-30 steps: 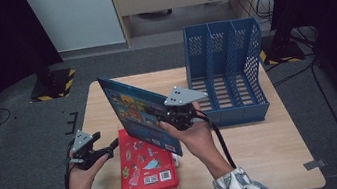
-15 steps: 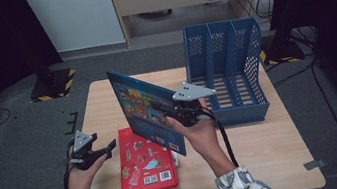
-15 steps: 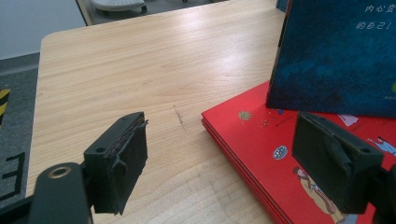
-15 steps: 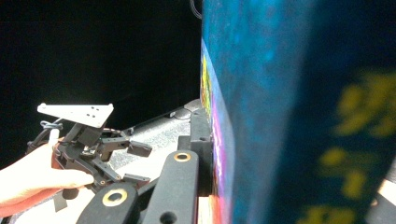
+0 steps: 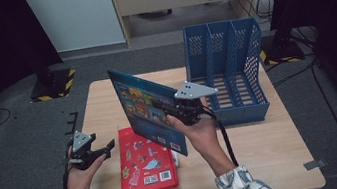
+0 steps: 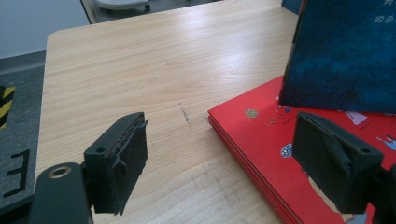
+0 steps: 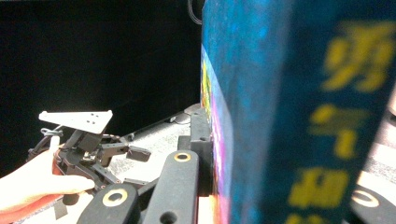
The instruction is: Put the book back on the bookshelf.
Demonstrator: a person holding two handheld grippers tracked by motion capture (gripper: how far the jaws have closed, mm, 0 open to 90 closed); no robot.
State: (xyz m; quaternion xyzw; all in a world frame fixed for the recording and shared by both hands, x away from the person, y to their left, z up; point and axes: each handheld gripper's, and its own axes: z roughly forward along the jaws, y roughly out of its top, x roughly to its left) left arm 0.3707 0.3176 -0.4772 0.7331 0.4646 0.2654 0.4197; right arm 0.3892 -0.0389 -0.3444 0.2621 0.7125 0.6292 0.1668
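I am partway through carrying the blue book (image 5: 151,109) toward the blue file rack (image 5: 227,78), which I take as my landmark: the book hangs in the air just left of the rack's front, above the wooden table (image 5: 261,156) and apart from it. My right gripper (image 5: 185,112) is clamped on the book's near right edge, and in the right gripper view the cover (image 7: 261,116) rises straight up between the jaws. My left gripper (image 5: 95,153) hovers well to the left of the rack, off the table's left edge, jaws spread and holding nothing; in the left gripper view its pads (image 6: 123,156) stand apart over bare wood beside the red book (image 5: 146,161), which lies flat on the table, left of the rack and nearer me. The blue book stands nearly on edge, its illustrated cover facing left and toward me, its long axis running from the high far-left corner down to the low near-right corner by my hand. Next, I judge, I must swing it rightward, square it with the rack's dividers and lower it into one slot without catching a partition.
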